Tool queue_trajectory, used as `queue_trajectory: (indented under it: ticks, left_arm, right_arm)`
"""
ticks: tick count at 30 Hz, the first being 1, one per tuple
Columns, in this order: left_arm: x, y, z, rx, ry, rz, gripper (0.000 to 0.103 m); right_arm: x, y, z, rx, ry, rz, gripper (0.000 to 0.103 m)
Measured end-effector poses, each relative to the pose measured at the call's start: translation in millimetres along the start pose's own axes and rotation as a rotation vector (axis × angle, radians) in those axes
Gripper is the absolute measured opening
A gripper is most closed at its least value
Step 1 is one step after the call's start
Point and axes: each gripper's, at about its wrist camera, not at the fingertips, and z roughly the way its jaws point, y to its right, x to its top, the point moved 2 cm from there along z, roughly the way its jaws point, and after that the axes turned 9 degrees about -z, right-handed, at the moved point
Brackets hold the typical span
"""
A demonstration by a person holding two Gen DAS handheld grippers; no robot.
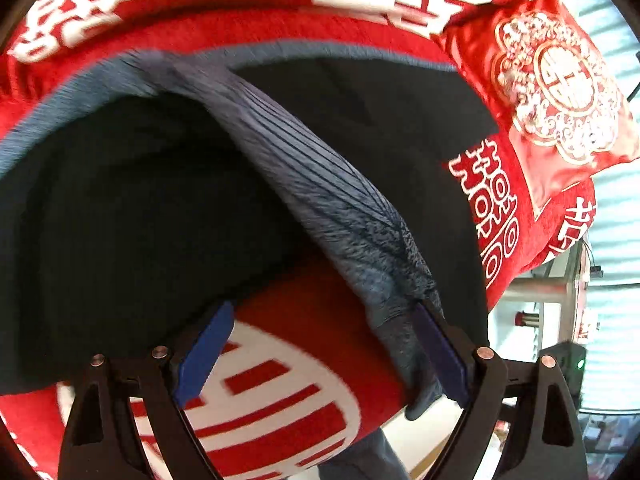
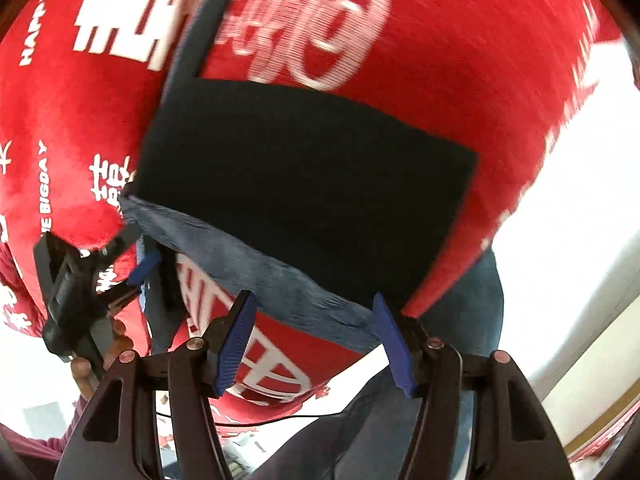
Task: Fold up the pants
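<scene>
A red bedspread [image 1: 248, 36] printed with large white double-happiness characters covers the bed and fills most of both wrist views; small white English words run along its left side in the right wrist view. At the upper right of the left wrist view one shiny red cushion [image 1: 548, 92] with a white and gold round emblem lies on the bedspread, and past it stand pale corrugated wall panels and a metal frame. There are no containers in either view.

One pair of pants [image 1: 160, 216] lies spread on the bedspread: dark, nearly black on the outer face, with a fuzzy grey-blue lining showing where the cloth is turned over. In the left wrist view a band of that lining runs diagonally from upper left down to the lower right. In the right wrist view the pants [image 2: 304, 184] show as a dark rectangular panel with the grey-blue strip along its near edge.

The left gripper [image 1: 324, 356] points steeply down over the near edge of the bed, its two blue pads wide apart; the lining drapes against the inner face of the right-hand pad, but nothing is pinched. The right gripper [image 2: 316, 340] also stands with its blue pads apart, the grey-blue edge of the pants lying between them, unclamped. The left gripper [image 2: 148, 268] appears at the left of the right wrist view, held in a hand [image 2: 100, 344]. Blue denim of the person's leg [image 2: 472, 312] shows below the bed edge.
</scene>
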Motion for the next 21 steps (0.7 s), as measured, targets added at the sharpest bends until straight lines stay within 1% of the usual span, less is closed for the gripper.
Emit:
queue_trajectory:
  ticks: [3, 4, 5, 8, 9, 10, 11, 12, 13, 14, 15, 16, 18, 21]
  left_arm:
    - [-0.2, 8.8, 7.5, 0.021, 0.001, 0.021, 0.092]
    - [-2.2, 17.5, 11.9, 0.025, 0.004, 0.026, 0.092]
    - [-1.7, 14.7, 11.6, 0.03, 0.004, 0.033, 0.092]
    - [-2.2, 11.7, 13.1, 0.051, -0.001, 0.049, 0.092]
    - [-1.8, 13.1, 13.0, 0.055, -0.003, 0.047, 0.092]
    - [-1.6, 11.9, 11.9, 0.055, -0.004, 0.043, 0.09]
    - [-0.7, 12.4, 11.8, 0.05, -0.007, 0.038, 0.086]
    - [-0.3, 13.7, 12.1, 0.039, -0.015, 0.032, 0.065]
    - [0.1, 15.6, 14.3, 0.005, -0.047, 0.024, 0.04]
    - [1.1, 18.9, 16.5, -0.024, -0.071, 0.012, 0.034]
    - [2.9, 24.3, 16.7, -0.033, -0.078, 0.006, 0.032]
    - [5.6, 31.6, 14.1, -0.028, -0.067, 0.015, 0.032]
    - [14.5, 47.0, 5.6, -0.03, -0.036, 0.032, 0.032]
    - [37.9, 66.4, -9.7, -0.05, 0.011, 0.029, 0.032]
  right_arm:
    - [-6.3, 14.9, 9.6, 0.017, -0.016, 0.016, 0.065]
    - [-7.9, 20.4, 13.7, 0.03, -0.021, 0.026, 0.065]
    - [-8.4, 26.3, 18.3, 0.043, -0.026, 0.039, 0.065]
    - [-4.7, 42.2, 28.4, 0.144, -0.031, 0.103, 0.065]
    - [-3.9, 43.8, 29.0, 0.176, -0.037, 0.125, 0.061]
    - [-3.0, 43.1, 26.6, 0.207, -0.036, 0.135, 0.055]
    - [-2.1, 41.5, 21.8, 0.242, -0.037, 0.135, 0.032]
    - [-1.2, 38.4, 16.7, 0.27, -0.039, 0.137, 0.022]
    - [2.6, 33.1, 8.7, 0.28, -0.038, 0.136, 0.02]
    - [7.8, 26.8, -0.8, 0.296, -0.033, 0.12, 0.017]
    - [11.1, 14.9, -6.3, 0.307, -0.031, 0.101, 0.016]
    - [19.6, 6.2, -14.8, 0.315, -0.029, 0.079, 0.016]
    - [40.9, -7.7, -32.9, 0.342, -0.013, 0.041, 0.016]
    - [81.0, -27.9, -57.0, 0.376, 0.025, -0.012, 0.016]
